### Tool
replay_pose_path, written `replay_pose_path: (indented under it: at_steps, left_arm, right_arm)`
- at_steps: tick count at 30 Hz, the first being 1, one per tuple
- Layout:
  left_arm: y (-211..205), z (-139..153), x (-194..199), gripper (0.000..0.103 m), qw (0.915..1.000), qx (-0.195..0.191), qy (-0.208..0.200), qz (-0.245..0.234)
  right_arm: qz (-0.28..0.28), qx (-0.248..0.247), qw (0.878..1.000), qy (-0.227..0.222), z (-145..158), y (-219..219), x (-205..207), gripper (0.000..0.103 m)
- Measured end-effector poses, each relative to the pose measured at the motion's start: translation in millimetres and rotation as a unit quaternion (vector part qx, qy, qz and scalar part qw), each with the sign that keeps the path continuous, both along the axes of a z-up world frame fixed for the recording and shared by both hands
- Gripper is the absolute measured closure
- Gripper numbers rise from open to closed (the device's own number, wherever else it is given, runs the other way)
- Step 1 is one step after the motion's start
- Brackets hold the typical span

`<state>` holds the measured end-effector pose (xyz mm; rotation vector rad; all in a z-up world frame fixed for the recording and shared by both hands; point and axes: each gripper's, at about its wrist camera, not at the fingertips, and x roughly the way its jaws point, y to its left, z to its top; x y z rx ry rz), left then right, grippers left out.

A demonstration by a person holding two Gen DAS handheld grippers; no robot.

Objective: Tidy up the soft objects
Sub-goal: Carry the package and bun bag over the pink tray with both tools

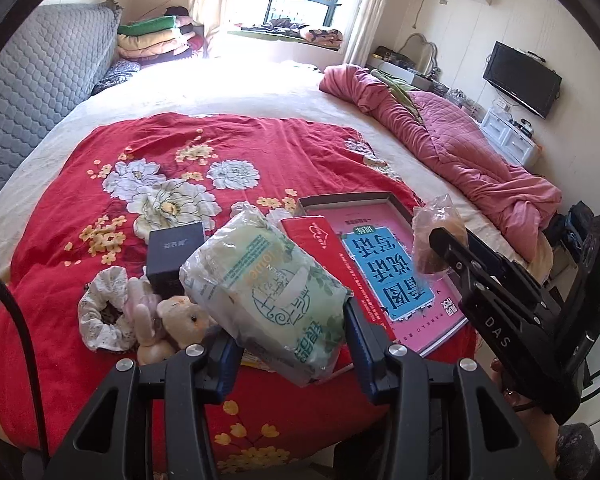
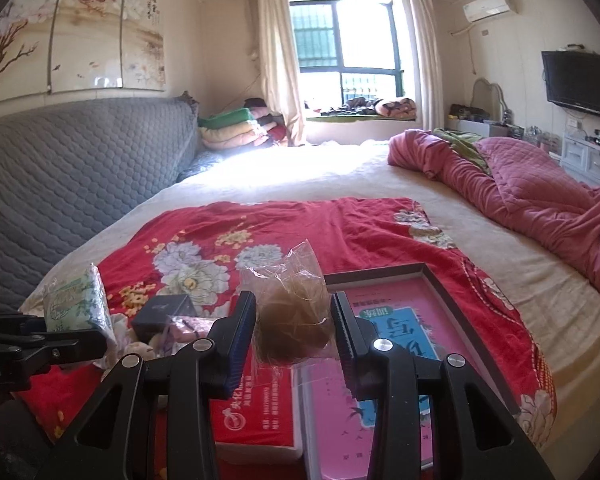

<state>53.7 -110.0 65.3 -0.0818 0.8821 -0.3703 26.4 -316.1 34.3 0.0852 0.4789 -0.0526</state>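
My left gripper (image 1: 290, 340) is shut on a soft pale-green tissue pack (image 1: 260, 292) and holds it above the red flowered cloth (image 1: 180, 152). In the right wrist view that tissue pack (image 2: 80, 304) hangs at the left. My right gripper (image 2: 294, 328) is shut on a clear bag with a brown hairpiece (image 2: 292, 320) inside, and this bagged hairpiece (image 1: 434, 240) also shows at the right of the left wrist view. On the cloth lie a cream plush toy (image 1: 176, 320), a lace scrunchie (image 1: 104, 312) and a small black box (image 1: 174, 256).
A pink book (image 2: 396, 332) lies in a shallow grey tray (image 2: 440, 280), and a red packet (image 2: 252, 412) lies beside it. A rumpled pink quilt (image 2: 540, 200) fills the bed's right side. A grey padded headboard (image 2: 80, 176) stands at the left.
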Motion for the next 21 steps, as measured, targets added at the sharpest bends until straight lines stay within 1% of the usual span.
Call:
replay_pose_path:
  at_steps: [7,11,21]
  left_arm:
    - [-28,-4,8,0.056,0.9996,0.007,0.005,-0.027]
    - [-45,-10,15,0.056,0.9989,0.003,0.016,-0.043]
    - [-100,-30,34,0.056,0.9939,0.017,0.049,-0.097]
  right_arm:
    - [-0.048,0.022,0.999,0.002,-5,-37,-5,0.063]
    - [-0.073,0.031,0.997,0.003,-9,-56,-9,0.063]
    - [-0.132,0.064,0.989,0.018,-25,-104,-16,0.063]
